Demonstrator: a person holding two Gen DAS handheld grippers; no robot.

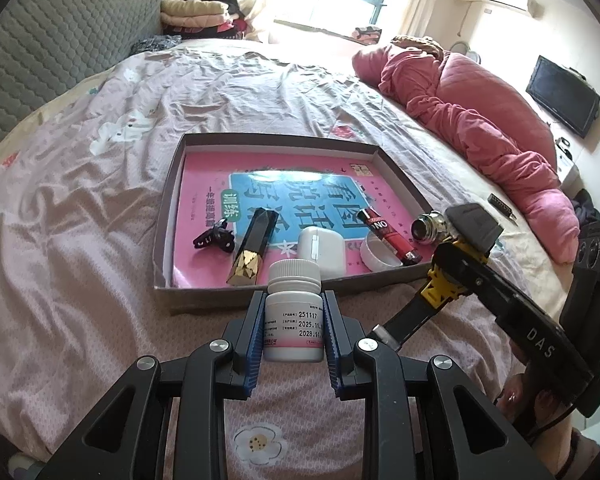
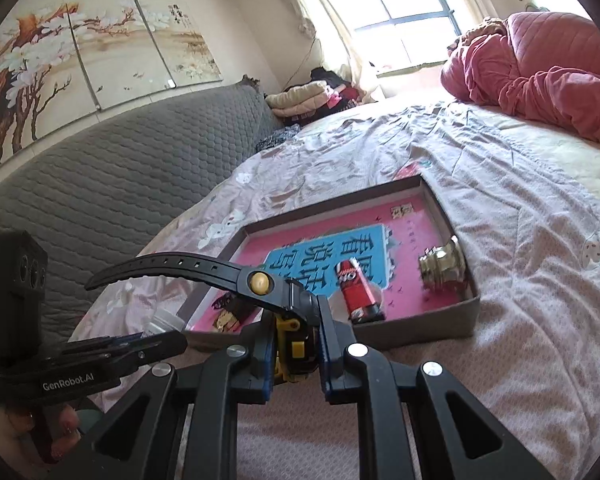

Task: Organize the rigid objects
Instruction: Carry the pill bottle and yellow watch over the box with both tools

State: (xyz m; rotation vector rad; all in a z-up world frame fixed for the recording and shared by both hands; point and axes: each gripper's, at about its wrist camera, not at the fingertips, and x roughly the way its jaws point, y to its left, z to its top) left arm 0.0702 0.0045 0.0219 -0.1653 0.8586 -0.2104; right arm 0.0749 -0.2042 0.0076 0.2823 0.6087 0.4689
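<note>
Gripped upright between the left claw's blue pads, a white bottle hangs over the bed, just near of the tray. To its right, the right claw is clamped on a black-and-yellow watch, its strap arching up and left over the tray's near edge. Inside the tray, on a pink book, lie a black clip, a black-and-gold tube, a white case, a white ring, a red lighter and, at the right wall, a metal fitting.
</note>
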